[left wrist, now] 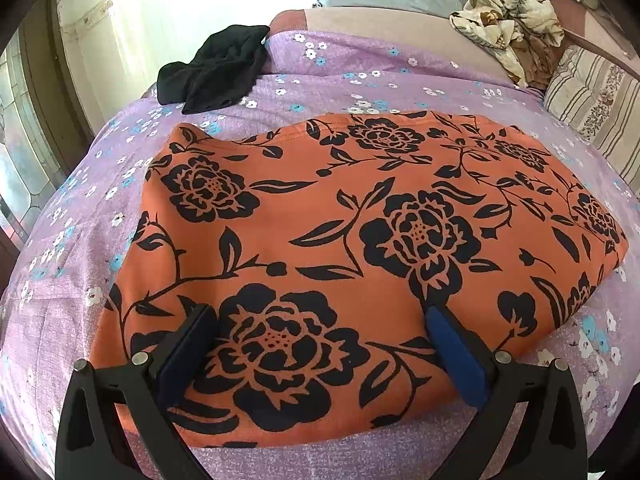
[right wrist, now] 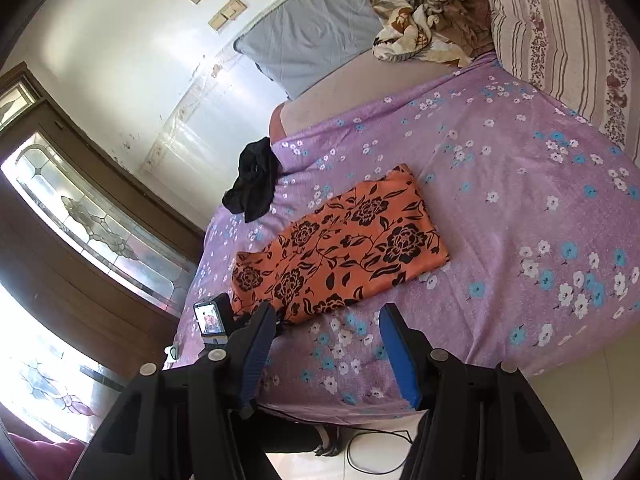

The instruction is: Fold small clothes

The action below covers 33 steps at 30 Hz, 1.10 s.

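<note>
The left gripper [left wrist: 320,344] hovers with fingers spread over the near edge of the orange flowered cloth [left wrist: 360,240], folded flat on the purple bedspread [left wrist: 400,72]. The right gripper [right wrist: 328,344] hangs spread and empty, well clear. This fold looks finished; next probably comes the black garment [left wrist: 216,72] beyond.

The orange cloth [left wrist: 340,248] is thin, smooth woven fabric, matt, printed with black flowers. The purple sheet [left wrist: 360,64] under it is cloth with a fine, grainy weave and a dull finish. The black garment [left wrist: 216,70] is soft, matt fabric, crumpled. The left gripper [left wrist: 320,332] has matt black plastic arms, round metal pins and 2 blue pads [left wrist: 452,356] with a rubbery, ribbed look. The striped pillow [right wrist: 560,48] is printed cloth. The door [right wrist: 60,248] is dark wood with leaded, glossy glass.
</note>
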Motion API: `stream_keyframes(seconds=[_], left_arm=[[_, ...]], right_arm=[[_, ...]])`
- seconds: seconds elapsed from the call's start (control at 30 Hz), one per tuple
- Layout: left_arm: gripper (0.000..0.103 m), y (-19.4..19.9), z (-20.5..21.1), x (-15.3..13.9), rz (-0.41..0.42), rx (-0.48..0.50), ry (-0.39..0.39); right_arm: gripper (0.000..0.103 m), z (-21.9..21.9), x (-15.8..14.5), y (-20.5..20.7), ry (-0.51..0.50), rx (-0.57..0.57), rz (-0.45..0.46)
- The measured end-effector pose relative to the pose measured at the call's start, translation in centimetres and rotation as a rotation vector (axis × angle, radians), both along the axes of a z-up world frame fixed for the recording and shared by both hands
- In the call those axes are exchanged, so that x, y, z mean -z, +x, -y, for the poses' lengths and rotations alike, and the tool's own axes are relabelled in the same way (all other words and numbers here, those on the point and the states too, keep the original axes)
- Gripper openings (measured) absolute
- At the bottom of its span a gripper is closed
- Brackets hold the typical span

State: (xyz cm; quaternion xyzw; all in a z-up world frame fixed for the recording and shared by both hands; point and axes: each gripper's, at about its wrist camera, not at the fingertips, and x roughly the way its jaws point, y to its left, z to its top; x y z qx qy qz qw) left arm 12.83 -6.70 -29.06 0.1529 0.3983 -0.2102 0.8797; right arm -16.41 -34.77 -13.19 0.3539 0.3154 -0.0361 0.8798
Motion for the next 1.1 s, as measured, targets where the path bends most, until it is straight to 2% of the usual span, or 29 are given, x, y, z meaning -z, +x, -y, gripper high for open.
stream_keyframes(seconds=[0.1,0.17,0.3,0.37,0.43,0.5,0.57,0.67,0.73,0.77,0.83,0.9,0.97,1.0,1.03,1.1], left_arm=[[0.103,0.4,0.6,-0.7,-0.009,-0.022,0.015],[0.103,0.4,0.8,-1.1,0.014,-0.051,0.01],[0.103,0.4,0.8,-2.4,0.046,-0.099,-0.065],[0.103,0.1,1.1,-3.5,0.106,-0.077,-0.034],[0.103,-0.4,1.1,-4.4,0.212,-0.068,0.035],[0.103,-0.4,0.1,-5.1,0.258,-0.074,0.061],[0.103,0.5,-1.4,-5.2,0.228,-0.097,0.052],[0.103,2.3,-4.4,-4.3,0.139,-0.173,0.053],[0.103,3.0,-6.1,-3.5,0.098,-0.227,0.049],[0.103,3.3,-6.6,-3.0,0.083,-0.241,0.065],[0.103,3.7,-7.0,-1.1,0.059,-0.251,0.152],[0.103,3.7,-7.8,-0.8,0.048,-0.245,0.091],[0.103,3.9,-8.0,-0.5,0.042,-0.228,0.076],[0.103,4.1,-7.9,-0.5,0.043,-0.227,0.072],[0.103,4.2,-7.9,-0.6,0.042,-0.232,0.069],[0.103,4.4,-7.2,-0.9,0.047,-0.246,0.068]], right_arm=[[0.059,-0.4,0.3,1.0,0.007,-0.03,0.013],[0.061,-0.3,1.0,2.3,0.048,-0.041,0.019],[0.061,-0.1,4.1,7.0,0.133,-0.055,0.042],[0.061,-0.3,6.0,9.2,0.157,-0.055,0.012],[0.062,-0.3,8.4,11.5,0.186,-0.046,-0.048],[0.062,-0.1,10.0,12.9,0.213,-0.026,-0.051],[0.062,0.2,10.7,14.2,0.22,-0.01,-0.049],[0.062,0.5,11.1,17.2,0.175,-0.002,-0.067],[0.057,0.7,11.4,19.6,0.156,0.001,-0.065],[0.056,0.7,11.7,20.6,0.147,0.006,-0.065],[0.055,0.8,12.7,23.1,0.15,-0.001,-0.074],[0.055,0.5,14.5,25.0,0.157,-0.023,-0.112],[0.055,0.1,16.6,26.6,0.166,-0.042,-0.215],[0.052,-0.1,17.4,27.3,0.155,-0.052,-0.259],[0.051,-0.2,17.2,27.5,0.118,-0.05,-0.252],[0.051,-0.2,16.3,27.4,0.112,-0.079,-0.243]])
